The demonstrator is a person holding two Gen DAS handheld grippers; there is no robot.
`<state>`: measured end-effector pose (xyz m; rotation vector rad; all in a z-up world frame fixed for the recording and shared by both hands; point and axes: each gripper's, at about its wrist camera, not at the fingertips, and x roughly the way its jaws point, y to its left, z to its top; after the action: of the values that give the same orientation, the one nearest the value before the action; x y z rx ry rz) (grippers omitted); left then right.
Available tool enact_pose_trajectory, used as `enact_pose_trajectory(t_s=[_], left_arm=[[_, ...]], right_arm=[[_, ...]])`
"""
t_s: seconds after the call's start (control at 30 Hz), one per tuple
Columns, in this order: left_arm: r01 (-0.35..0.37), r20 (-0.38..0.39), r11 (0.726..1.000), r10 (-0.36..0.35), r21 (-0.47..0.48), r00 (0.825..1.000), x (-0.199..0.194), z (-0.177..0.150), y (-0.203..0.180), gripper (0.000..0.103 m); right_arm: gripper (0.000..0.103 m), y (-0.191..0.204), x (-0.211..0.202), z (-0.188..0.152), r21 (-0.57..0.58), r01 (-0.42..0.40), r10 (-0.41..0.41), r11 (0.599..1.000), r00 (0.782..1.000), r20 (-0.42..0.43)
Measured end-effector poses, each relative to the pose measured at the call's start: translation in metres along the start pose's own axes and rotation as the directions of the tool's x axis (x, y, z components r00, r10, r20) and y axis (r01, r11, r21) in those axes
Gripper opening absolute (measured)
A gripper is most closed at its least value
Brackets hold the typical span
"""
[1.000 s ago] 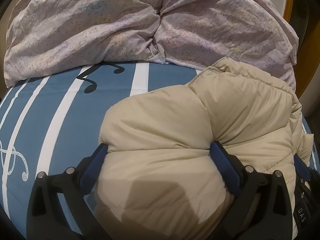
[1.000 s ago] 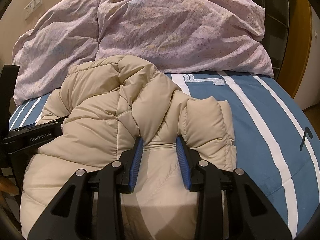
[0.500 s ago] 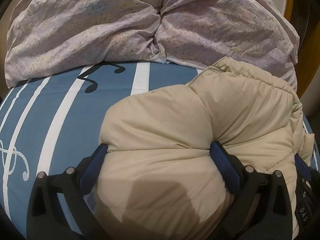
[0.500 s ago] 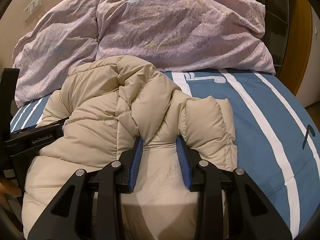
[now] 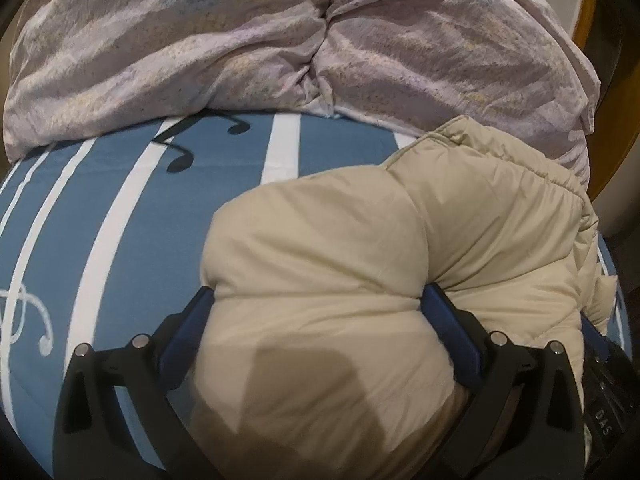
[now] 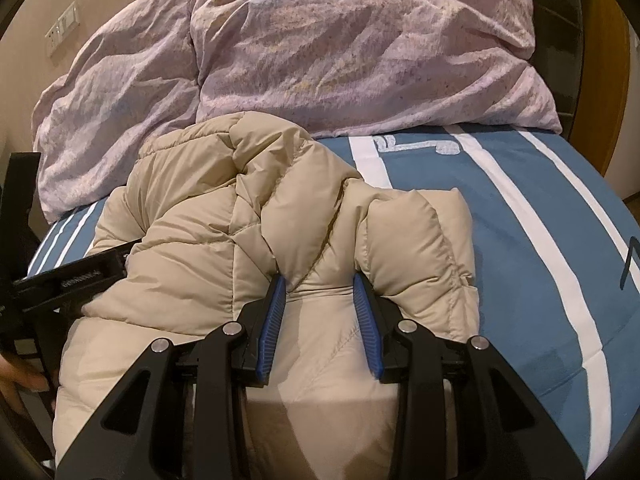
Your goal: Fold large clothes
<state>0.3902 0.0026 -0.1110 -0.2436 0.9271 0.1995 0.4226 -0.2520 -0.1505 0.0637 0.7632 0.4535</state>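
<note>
Lilac pillows [image 6: 360, 52], striped blue bedsheet [image 5: 120, 208]

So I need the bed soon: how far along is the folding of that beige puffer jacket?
Partly done. The puffer jacket is already bunched into a thick bundle on the striped blue bedspread, not spread flat. In hand: the left tool clamps a wide puffy fold, and the right tool pinches a narrower one. Left: laying it down as a neat, squared stack; one end near the pillows looks loose.

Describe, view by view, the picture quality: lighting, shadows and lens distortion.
Left wrist view: warm dim light, the bedsheet stripes bowed by the fisheye, dark corners, a hard shadow on the jacket. Right wrist view: the same bowing and dark corners, a shadow below the right claw.
</note>
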Motion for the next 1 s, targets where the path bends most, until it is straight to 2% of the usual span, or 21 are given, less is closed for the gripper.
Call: enact_pose_trajectory(t_s=[0.03, 0.07, 0.1, 0.13, 0.17, 0.23, 0.47, 0.57, 0.7, 0.83, 1.0], left_arm=[[0.014, -0.009, 1.0, -0.014, -0.015, 1.0, -0.006, -0.001, 0.003, 0.1], [0.036, -0.011, 0.999, -0.037, -0.035, 0.999, -0.014, -0.002, 0.007, 0.1], [0.064, -0.011, 0.996, -0.064, -0.055, 0.998, -0.022, -0.004, 0.012, 0.1], [0.101, -0.01, 0.992, -0.102, -0.072, 0.995, -0.033, -0.007, 0.02, 0.1], [0.12, -0.01, 0.99, -0.121, -0.077, 0.993, -0.041, -0.009, 0.025, 0.1], [0.15, -0.013, 0.985, -0.152, -0.081, 0.988, -0.054, -0.015, 0.034, 0.1], [0.218, -0.095, 0.967, -0.232, -0.133, 0.968, -0.063, -0.034, 0.058, 0.099], [0.243, -0.123, 0.956, -0.264, -0.164, 0.957, -0.057, -0.036, 0.062, 0.099], [0.28, -0.141, 0.943, -0.307, -0.179, 0.941, -0.052, -0.034, 0.064, 0.1], [0.326, -0.161, 0.922, -0.361, -0.208, 0.918, -0.041, -0.034, 0.065, 0.1], [0.384, -0.177, 0.875, -0.445, -0.296, 0.878, -0.025, -0.038, 0.072, 0.101]], right_arm=[[0.041, -0.002, -0.002, 0.003, 0.006, -0.016, 0.016, 1.0, 1.0, -0.023], [0.047, -0.006, -0.006, 0.007, 0.029, -0.05, 0.052, 0.998, 0.997, -0.049], [0.058, -0.015, -0.015, 0.01, 0.079, -0.108, 0.114, 0.991, 0.991, -0.065], [0.065, -0.022, -0.021, 0.012, 0.115, -0.141, 0.148, 0.983, 0.987, -0.059], [0.078, -0.032, -0.034, 0.013, 0.165, -0.168, 0.176, 0.972, 0.984, -0.035], [0.091, -0.048, -0.051, 0.013, 0.212, -0.18, 0.185, 0.961, 0.983, -0.006], [0.093, -0.075, -0.043, -0.005, 0.349, -0.228, 0.286, 0.909, 0.95, -0.125], [0.093, -0.079, -0.033, -0.016, 0.4, -0.219, 0.308, 0.89, 0.935, -0.175], [0.096, -0.085, -0.027, -0.022, 0.456, -0.237, 0.354, 0.858, 0.916, -0.188], [0.098, -0.085, -0.017, -0.025, 0.49, -0.283, 0.422, 0.825, 0.884, -0.2], [0.101, -0.083, -0.012, -0.024, 0.487, -0.325, 0.463, 0.81, 0.865, -0.193]])
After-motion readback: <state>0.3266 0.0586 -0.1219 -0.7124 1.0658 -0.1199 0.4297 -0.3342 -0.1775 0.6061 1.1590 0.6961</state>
